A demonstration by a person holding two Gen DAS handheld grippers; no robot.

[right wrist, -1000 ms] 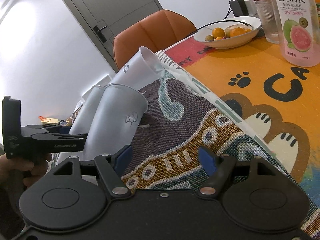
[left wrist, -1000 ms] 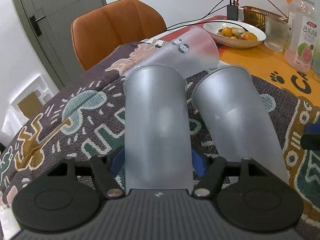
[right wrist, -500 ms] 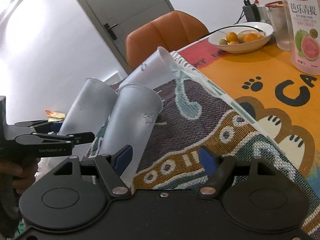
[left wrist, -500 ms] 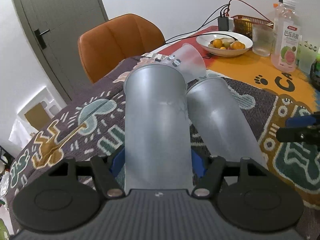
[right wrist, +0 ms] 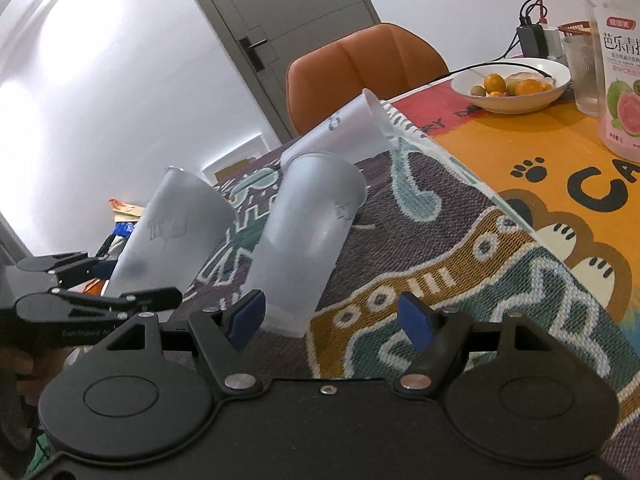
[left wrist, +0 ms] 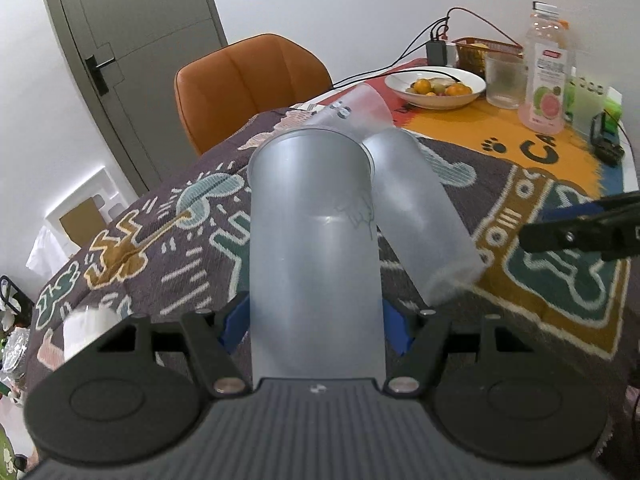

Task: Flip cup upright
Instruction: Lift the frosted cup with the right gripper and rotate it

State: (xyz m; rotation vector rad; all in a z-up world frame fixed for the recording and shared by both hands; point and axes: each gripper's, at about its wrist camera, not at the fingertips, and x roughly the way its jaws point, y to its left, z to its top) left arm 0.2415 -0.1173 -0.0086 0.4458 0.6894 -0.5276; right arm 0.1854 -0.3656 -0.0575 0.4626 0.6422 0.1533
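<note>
My left gripper (left wrist: 316,328) is shut on a frosted plastic cup (left wrist: 312,232) and holds it lifted and tilted above the patterned cloth; the same cup shows at the left of the right wrist view (right wrist: 172,232). A second frosted cup (left wrist: 420,204) lies on its side on the cloth, just left of my right gripper (right wrist: 332,316), which is open and empty; its blue left pad sits beside this cup's rim (right wrist: 304,240). A third frosted cup (left wrist: 356,110) lies on its side behind them (right wrist: 344,132).
A patterned cloth (left wrist: 160,232) covers the table. At the far right stand a fruit bowl (left wrist: 436,88), a glass (left wrist: 504,82), a guava drink bottle (left wrist: 546,72) and a charger with cables (left wrist: 436,46). An orange chair (left wrist: 248,84) stands behind the table.
My left gripper has risen and pulled back with its cup, so the table looks farther away. My right gripper has drawn back slightly, and the lying cup's rim now shows in front of it.
</note>
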